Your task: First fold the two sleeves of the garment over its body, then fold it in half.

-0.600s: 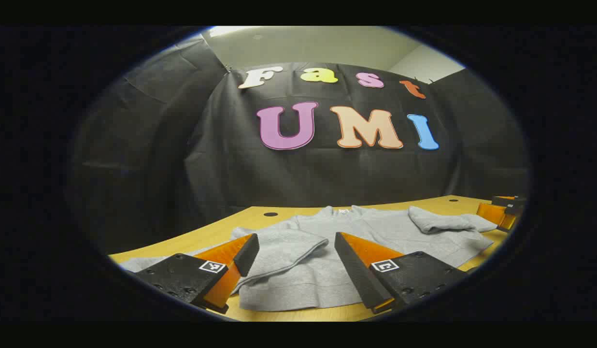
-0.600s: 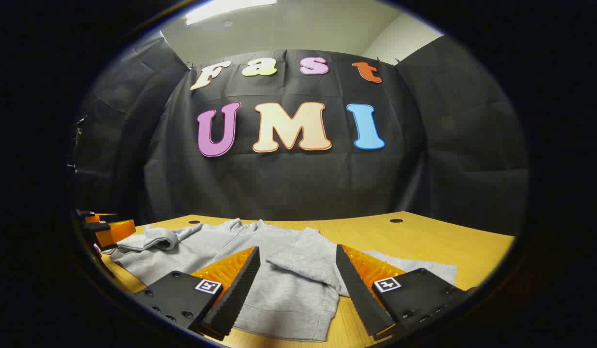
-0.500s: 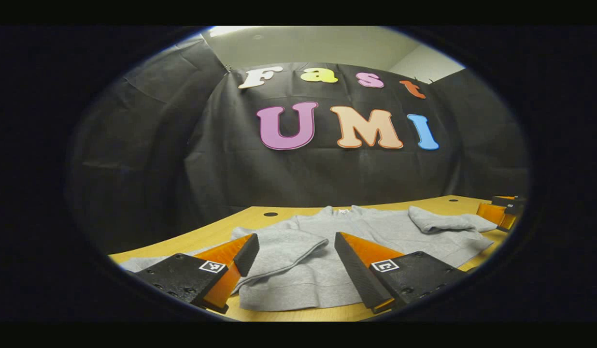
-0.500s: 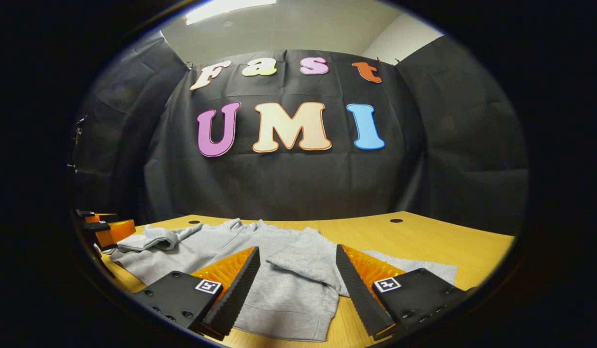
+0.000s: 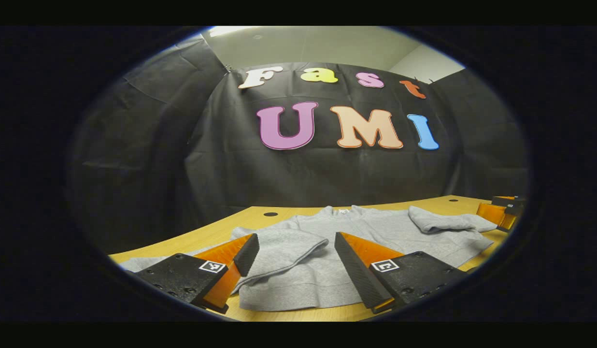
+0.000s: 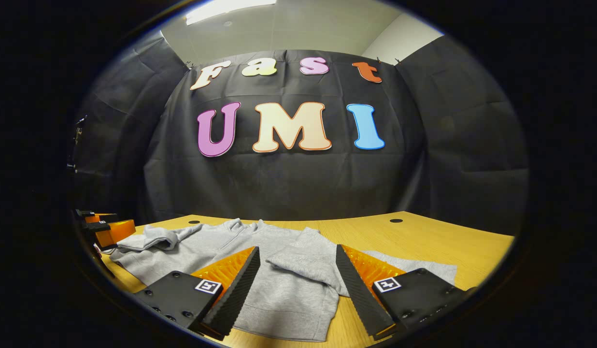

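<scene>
A grey sweatshirt lies flat on the wooden table, collar towards the back wall. Both sleeves are doubled over the body: the near sleeve sits between my left gripper's fingers, and the far sleeve rests by the other side. My left gripper hovers open just above the hem, holding nothing. In the right gripper view the sweatshirt spreads to the left, and its folded sleeve lies under my right gripper, which is open and holds nothing.
The other gripper shows at the far right edge of the left gripper view. The left gripper appears at the left edge of the right gripper view. Bare table stretches right of the garment, with small round holes near the back.
</scene>
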### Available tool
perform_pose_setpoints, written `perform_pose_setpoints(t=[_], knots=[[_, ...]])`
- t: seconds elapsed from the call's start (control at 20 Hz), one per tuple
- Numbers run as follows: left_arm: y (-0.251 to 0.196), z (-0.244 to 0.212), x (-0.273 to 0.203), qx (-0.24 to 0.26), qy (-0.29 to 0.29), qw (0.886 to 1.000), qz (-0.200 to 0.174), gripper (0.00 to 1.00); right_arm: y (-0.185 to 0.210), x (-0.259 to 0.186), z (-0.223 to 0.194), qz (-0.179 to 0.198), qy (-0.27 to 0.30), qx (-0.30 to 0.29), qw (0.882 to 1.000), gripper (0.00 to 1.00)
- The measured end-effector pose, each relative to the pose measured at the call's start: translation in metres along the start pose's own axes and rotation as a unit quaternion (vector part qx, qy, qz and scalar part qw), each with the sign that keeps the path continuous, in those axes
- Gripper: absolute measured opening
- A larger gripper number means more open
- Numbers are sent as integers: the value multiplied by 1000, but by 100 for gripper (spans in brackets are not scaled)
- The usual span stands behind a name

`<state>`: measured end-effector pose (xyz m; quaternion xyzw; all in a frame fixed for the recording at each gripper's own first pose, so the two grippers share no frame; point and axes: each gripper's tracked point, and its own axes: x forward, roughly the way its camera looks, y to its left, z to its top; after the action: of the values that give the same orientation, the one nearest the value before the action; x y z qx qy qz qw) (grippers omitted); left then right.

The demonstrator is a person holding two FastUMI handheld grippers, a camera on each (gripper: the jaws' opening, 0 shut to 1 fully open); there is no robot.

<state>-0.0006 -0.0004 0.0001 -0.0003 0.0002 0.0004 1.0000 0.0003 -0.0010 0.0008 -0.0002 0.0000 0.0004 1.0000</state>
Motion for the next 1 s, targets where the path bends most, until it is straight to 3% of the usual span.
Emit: perform_pose_setpoints(t=[1.0], knots=[[-1, 0, 0, 0, -1, 1000, 0, 93, -5, 3, -2, 10, 11, 7, 1000, 98]])
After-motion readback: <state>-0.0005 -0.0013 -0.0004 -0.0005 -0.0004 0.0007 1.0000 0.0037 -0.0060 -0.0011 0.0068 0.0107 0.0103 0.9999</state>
